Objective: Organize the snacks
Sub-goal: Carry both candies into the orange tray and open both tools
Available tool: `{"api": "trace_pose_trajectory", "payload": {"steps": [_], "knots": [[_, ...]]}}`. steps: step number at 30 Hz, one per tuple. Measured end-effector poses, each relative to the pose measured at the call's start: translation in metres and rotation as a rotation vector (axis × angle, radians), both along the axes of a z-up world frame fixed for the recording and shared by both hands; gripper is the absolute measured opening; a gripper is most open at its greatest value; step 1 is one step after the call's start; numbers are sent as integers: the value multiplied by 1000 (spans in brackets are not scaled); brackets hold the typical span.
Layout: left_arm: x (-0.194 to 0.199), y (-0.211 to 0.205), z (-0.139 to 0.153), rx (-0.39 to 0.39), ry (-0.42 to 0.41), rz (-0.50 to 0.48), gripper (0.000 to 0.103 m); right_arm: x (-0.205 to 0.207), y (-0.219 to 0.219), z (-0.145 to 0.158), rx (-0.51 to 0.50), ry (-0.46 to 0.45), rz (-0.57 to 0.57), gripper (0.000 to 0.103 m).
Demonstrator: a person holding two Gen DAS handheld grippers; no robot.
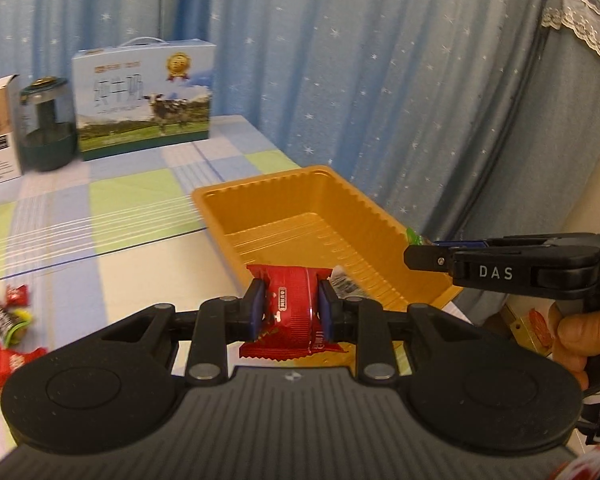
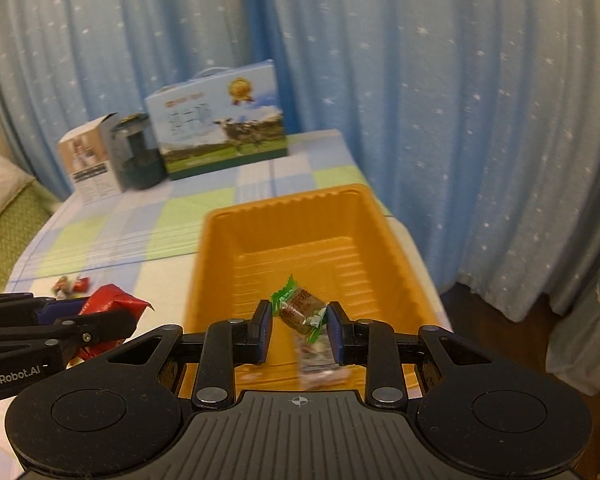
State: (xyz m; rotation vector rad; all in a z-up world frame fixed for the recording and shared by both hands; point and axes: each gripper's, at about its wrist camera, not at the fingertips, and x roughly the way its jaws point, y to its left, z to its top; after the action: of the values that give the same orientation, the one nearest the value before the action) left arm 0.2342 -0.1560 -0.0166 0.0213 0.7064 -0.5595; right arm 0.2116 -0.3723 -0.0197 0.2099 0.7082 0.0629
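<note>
Two snacks are in your grip: your left gripper [image 1: 291, 306] is clamped on a red packet [image 1: 292, 312], your right gripper [image 2: 299, 326] on a green-ended candy [image 2: 300, 308], both at the near edge of the orange tray [image 2: 220, 240]. More loose snacks [image 1: 8, 320] lie left on the checked tablecloth [image 1: 132, 196]. Farther back stand a dark jar [image 1: 46, 124], a small carton [image 2: 86, 156] and a milk box [image 1: 144, 96]. Behind hangs a star-dotted blue curtain [image 1: 380, 60].
</note>
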Motion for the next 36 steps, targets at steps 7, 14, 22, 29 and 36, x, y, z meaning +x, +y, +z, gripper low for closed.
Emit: {"api": "trace_pose_trajectory", "payload": {"steps": [7, 14, 22, 29, 36], "knots": [[18, -22, -14, 2, 22, -20, 25, 10, -22, -12, 25, 24, -34, 30], [28, -29, -28, -15, 37, -33, 33, 16, -25, -21, 36, 33, -39, 30], [27, -11, -29, -7, 40, 20, 33, 19, -23, -26, 53, 47, -32, 30], [24, 4, -25, -5, 38, 50, 33, 21, -15, -23, 74, 34, -17, 30], [21, 14, -25, -8, 39, 68, 34, 24, -14, -19, 170, -1, -24, 70]]}}
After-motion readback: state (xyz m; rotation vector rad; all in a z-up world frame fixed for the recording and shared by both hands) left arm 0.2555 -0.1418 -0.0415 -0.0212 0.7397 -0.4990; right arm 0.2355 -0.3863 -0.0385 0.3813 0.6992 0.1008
